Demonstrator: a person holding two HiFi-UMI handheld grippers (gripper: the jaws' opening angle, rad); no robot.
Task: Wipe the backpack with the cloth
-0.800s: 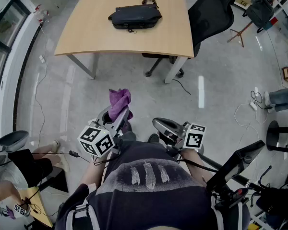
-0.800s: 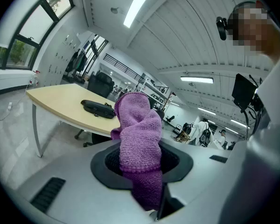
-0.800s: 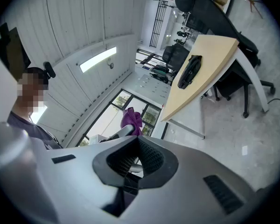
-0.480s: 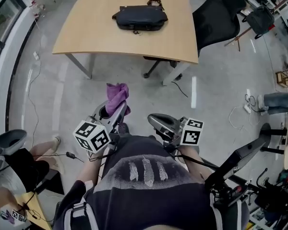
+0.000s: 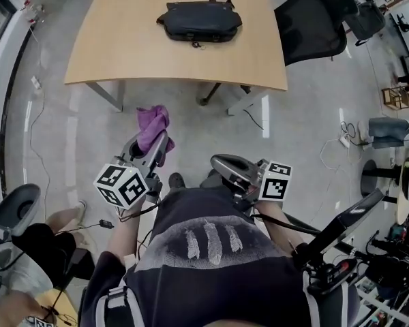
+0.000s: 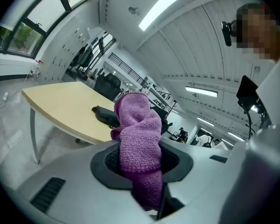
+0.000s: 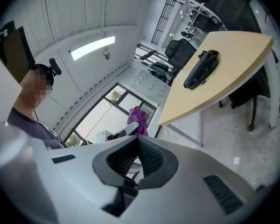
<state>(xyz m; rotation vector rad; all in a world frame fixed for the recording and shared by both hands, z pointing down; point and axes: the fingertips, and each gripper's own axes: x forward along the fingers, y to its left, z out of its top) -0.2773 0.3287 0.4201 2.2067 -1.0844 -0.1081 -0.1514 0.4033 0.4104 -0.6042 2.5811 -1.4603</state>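
Observation:
A dark backpack lies flat on the far part of a light wooden table; it also shows in the left gripper view as a backpack and in the right gripper view as a backpack. My left gripper is shut on a purple cloth, which bulges out between the jaws as a bunched cloth. My right gripper is shut with nothing in it. Both grippers hang close to my body, above the floor and well short of the table.
A black office chair stands at the table's right end. Cables and a person's legs are on the floor at the right. Another person sits at lower left. Grey floor lies between me and the table.
The view has drawn closer to the table and shifted a little. My left gripper with the purple cloth has drifted slightly left. The right gripper keeps its place by my body.

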